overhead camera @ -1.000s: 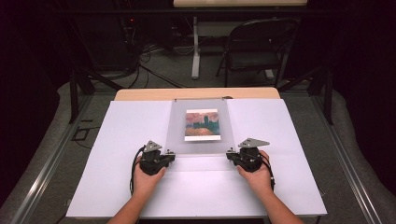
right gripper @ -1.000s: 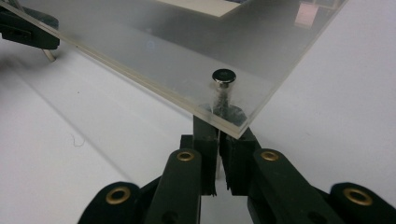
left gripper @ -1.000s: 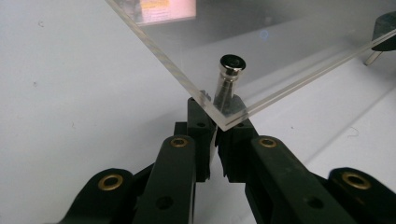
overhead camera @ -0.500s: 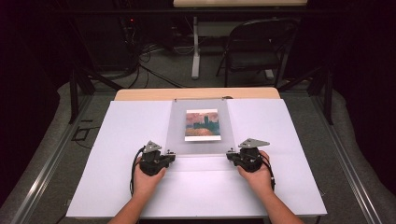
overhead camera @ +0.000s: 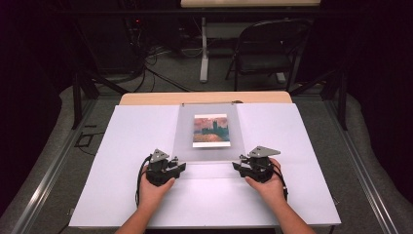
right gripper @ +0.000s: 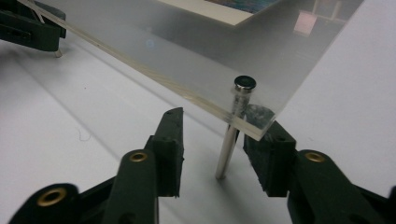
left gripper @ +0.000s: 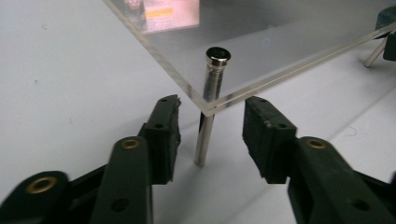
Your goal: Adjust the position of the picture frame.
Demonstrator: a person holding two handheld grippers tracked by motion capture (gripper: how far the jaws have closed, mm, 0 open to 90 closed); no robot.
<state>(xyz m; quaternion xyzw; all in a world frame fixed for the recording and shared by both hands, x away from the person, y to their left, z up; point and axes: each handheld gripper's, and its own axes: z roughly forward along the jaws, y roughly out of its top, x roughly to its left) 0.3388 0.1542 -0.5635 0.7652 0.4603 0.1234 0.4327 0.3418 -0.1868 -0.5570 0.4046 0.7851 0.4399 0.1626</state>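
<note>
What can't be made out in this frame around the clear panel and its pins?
- Picture under the clear panel: too small in the high view, cut by the top edge in both gripper views.
- Far corner pins: too small to make out in the high view.
- Right tool: the panel corner covers part of one pad beside the pin.
- Left tool: pin stands between its open pads.

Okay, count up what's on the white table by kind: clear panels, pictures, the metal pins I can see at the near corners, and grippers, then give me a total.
Clear panel: 1
Picture: 1
Metal pins at the near corners, left pin and right pin: 2
Grippers, left gripper and right gripper, both with jaws open: 2
Total: 6
</note>
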